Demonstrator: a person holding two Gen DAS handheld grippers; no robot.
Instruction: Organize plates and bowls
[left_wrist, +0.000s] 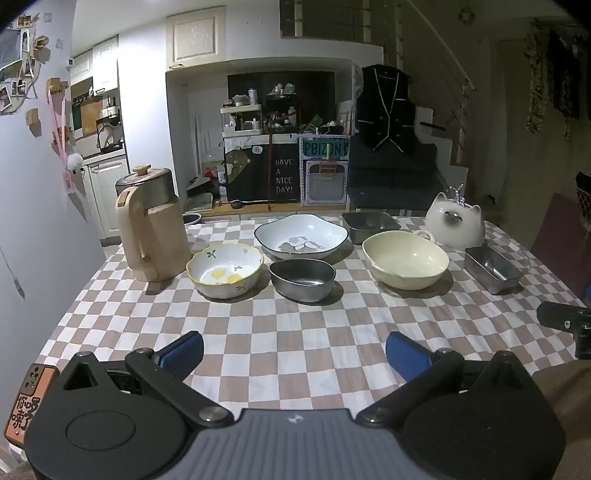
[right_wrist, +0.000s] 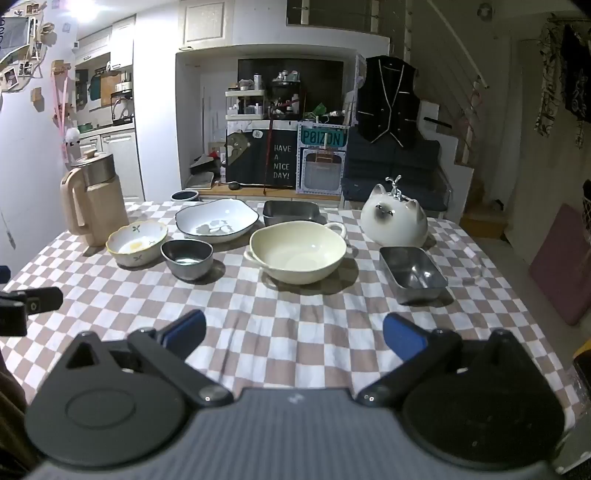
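On the checkered table stand a floral bowl (left_wrist: 224, 275) (right_wrist: 136, 242), a grey oval bowl (left_wrist: 303, 280) (right_wrist: 187, 258), a white dark-rimmed dish (left_wrist: 301, 236) (right_wrist: 216, 220), a cream handled bowl (left_wrist: 405, 264) (right_wrist: 297, 252), a far steel tray (left_wrist: 371, 226) (right_wrist: 291, 213) and a near steel tray (left_wrist: 493, 268) (right_wrist: 413, 273). My left gripper (left_wrist: 294, 352) is open and empty near the front edge, well short of the bowls. My right gripper (right_wrist: 294, 338) is open and empty, in front of the cream bowl.
A beige kettle (left_wrist: 151, 225) (right_wrist: 92, 203) stands at the table's left. A white cat-shaped pot (left_wrist: 456, 221) (right_wrist: 395, 218) stands at the back right. The checkered tablecloth (left_wrist: 295, 332) (right_wrist: 295, 314) lies under my grippers. Each gripper shows at the other view's edge.
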